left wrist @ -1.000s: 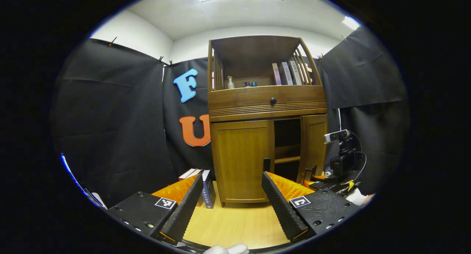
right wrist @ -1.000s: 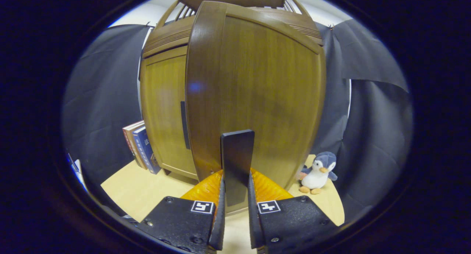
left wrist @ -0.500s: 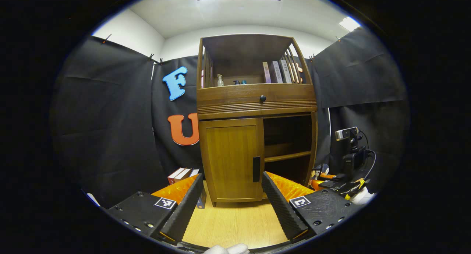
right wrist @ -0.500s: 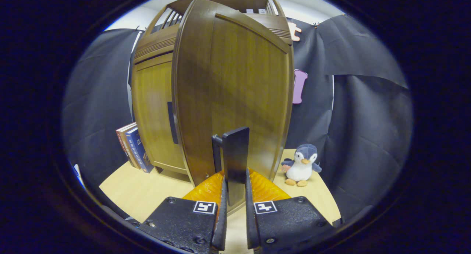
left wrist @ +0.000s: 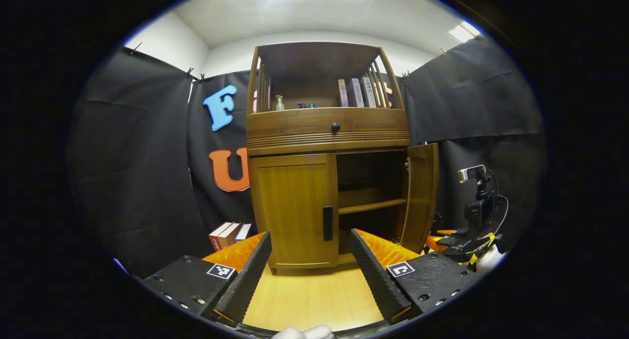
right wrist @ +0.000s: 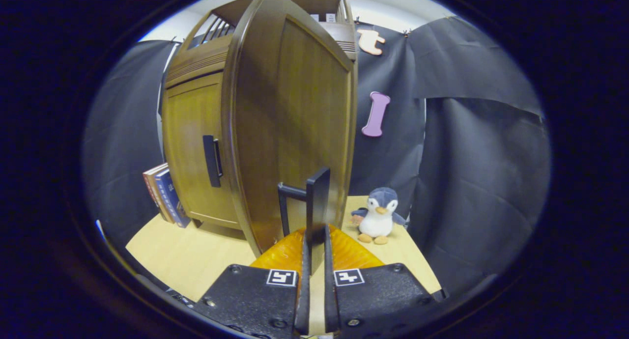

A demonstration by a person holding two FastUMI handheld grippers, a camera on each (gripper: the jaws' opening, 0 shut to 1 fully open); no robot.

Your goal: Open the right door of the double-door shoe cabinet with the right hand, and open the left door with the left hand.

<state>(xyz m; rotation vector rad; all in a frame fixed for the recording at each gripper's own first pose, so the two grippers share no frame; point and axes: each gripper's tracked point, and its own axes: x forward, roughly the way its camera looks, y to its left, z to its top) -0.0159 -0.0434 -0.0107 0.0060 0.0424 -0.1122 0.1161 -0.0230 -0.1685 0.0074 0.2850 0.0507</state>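
The cabinet (left wrist: 327, 132) stands on the tabletop (left wrist: 309, 295) against the black cloth wall. Its open top shelf (left wrist: 324, 108) holds a pump bottle (left wrist: 279, 103), small items too small to identify, and upright books (left wrist: 355, 92) at its right end. Below the shelf is a drawer with 1 dark knob (left wrist: 335, 127). The right door (left wrist: 421, 194) is swung open; behind it the compartment shows 1 inner shelf (left wrist: 371, 205) with nothing visible on it. The left door (left wrist: 294, 209) is closed, its dark handle (left wrist: 327, 223) on its right edge. More books (left wrist: 228, 233) stand on the tabletop just left of the cabinet, and a toy penguin (right wrist: 377, 215) stands to its right.

The left gripper (left wrist: 310, 250) is apart from the cabinet, jaws wide open, the left door's handle seen between them but farther off. The right gripper (right wrist: 314, 240) has its jaws closed on the right door's handle (right wrist: 317, 201).
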